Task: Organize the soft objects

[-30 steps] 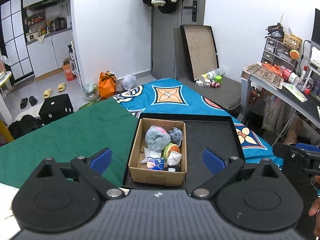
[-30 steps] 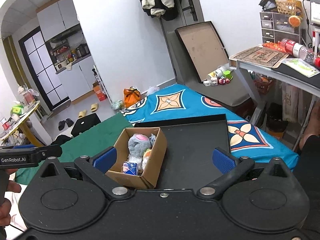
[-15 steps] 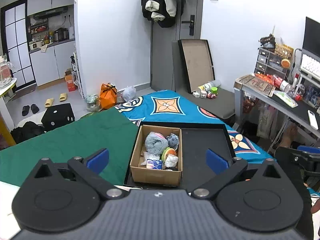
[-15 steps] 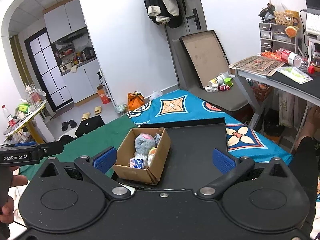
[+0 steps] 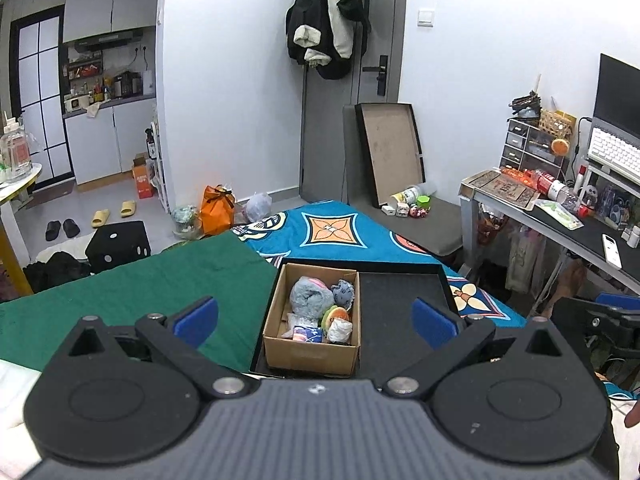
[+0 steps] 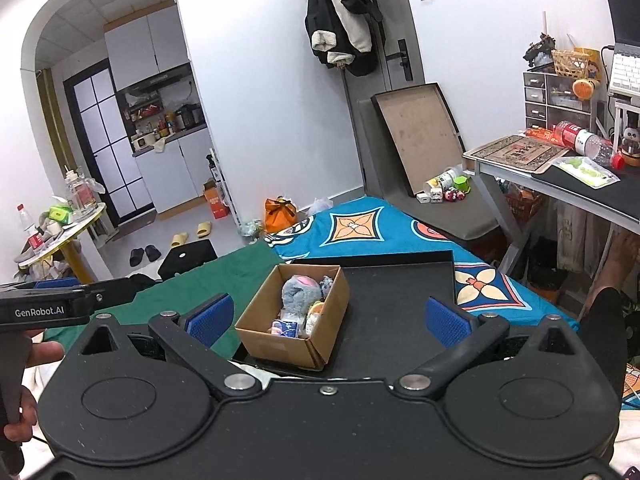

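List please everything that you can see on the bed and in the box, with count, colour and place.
cardboard box: 1, brown, left part of the black tray
tray: 1, black, on the bed
plush toy: 1, grey with pink, far end of the box
small soft things: several, mixed colours, in the box
green cloth: 1, left side of the bed
patterned cloth: 1, blue and orange, far side
left gripper: 1, black with blue pads, open, empty
right gripper: 1, same colours, open, empty

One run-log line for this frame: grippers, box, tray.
left gripper open, empty | right gripper open, empty | cardboard box on black tray, soft toys inside | no contact
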A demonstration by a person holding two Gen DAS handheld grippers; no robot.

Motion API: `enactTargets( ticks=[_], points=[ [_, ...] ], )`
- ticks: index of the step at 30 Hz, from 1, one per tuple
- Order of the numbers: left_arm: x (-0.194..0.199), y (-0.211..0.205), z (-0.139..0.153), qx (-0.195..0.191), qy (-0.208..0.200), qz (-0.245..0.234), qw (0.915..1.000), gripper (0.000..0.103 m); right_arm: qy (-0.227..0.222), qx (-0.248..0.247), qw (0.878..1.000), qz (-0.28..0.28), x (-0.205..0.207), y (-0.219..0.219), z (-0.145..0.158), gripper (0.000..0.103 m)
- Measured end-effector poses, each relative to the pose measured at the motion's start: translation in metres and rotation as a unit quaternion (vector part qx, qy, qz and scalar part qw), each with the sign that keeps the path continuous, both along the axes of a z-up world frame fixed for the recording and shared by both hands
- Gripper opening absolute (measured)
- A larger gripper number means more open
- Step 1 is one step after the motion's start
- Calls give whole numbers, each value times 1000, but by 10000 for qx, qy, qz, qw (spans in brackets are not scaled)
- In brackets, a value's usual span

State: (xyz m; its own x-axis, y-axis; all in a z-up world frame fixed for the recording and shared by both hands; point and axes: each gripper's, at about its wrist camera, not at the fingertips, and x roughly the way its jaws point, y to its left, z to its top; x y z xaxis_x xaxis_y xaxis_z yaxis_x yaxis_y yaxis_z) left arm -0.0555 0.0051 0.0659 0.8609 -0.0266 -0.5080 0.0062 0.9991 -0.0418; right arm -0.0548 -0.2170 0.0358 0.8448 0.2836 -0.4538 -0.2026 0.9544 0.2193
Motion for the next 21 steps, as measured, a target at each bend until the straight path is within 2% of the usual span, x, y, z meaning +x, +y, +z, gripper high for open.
enactTargets(
  ticks=[9, 21],
  points=[
    [-12, -4, 0, 79, -60, -76, 9999, 103, 9, 12, 10000, 22, -8, 1, -1, 103],
    [-18, 1, -1, -35, -62, -37, 10000, 103, 52, 31, 10000, 17, -13, 0, -4, 103]
  ],
)
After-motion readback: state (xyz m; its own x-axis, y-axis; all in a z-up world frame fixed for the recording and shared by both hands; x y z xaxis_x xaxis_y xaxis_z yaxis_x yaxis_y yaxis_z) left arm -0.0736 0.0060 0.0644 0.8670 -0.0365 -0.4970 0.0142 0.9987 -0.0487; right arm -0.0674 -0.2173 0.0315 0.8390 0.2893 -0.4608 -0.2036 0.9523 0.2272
